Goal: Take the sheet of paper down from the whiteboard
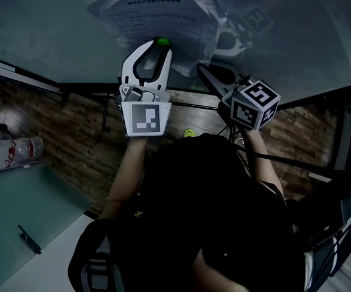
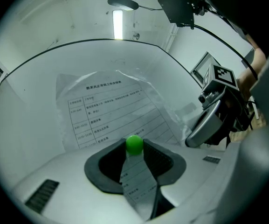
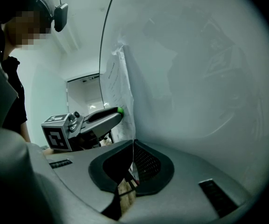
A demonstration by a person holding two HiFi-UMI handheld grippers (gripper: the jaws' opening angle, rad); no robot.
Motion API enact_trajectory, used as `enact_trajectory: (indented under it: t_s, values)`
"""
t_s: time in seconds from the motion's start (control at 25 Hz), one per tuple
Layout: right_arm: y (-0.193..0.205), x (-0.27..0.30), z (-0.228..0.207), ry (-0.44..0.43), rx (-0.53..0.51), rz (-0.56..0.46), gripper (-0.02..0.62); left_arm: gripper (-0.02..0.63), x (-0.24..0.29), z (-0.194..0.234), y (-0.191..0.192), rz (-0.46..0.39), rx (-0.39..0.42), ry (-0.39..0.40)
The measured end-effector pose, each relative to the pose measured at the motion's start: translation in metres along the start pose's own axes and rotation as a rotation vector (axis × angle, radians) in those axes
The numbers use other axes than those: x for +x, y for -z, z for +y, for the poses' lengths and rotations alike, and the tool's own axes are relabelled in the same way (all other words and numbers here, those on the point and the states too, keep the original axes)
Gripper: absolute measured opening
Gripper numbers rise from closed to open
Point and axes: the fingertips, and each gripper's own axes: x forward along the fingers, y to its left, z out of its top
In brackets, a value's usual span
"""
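A printed sheet of paper (image 1: 157, 14) in a crinkled clear sleeve hangs on the whiteboard (image 1: 47, 29). A green ball magnet (image 2: 134, 144) sits on the sheet's lower edge. My left gripper (image 2: 134, 146) points level at the board, its pads closed on that magnet (image 1: 161, 41). The sheet (image 2: 108, 108) fills the view behind it. My right gripper (image 3: 133, 144) is shut on the sheet's thin side edge (image 3: 125, 92), seen edge-on against the board. In the head view the right gripper (image 1: 202, 67) is at the sheet's lower right, just right of the left gripper (image 1: 158, 46).
The whiteboard's lower frame (image 1: 23, 75) runs across, with wooden floor (image 1: 72, 139) below. A plastic bottle (image 1: 23, 148) lies on a pale surface at the left. The person's dark torso (image 1: 205, 212) fills the lower middle.
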Motion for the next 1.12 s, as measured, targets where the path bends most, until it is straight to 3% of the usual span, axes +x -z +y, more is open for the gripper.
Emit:
enact_trajectory:
  t_s: [1.12]
  values:
    - [0.012, -0.001, 0.01, -0.044, 0.07, 0.02, -0.007, 0.138, -0.01, -0.011, 0.013, 0.048, -0.04, 0.021]
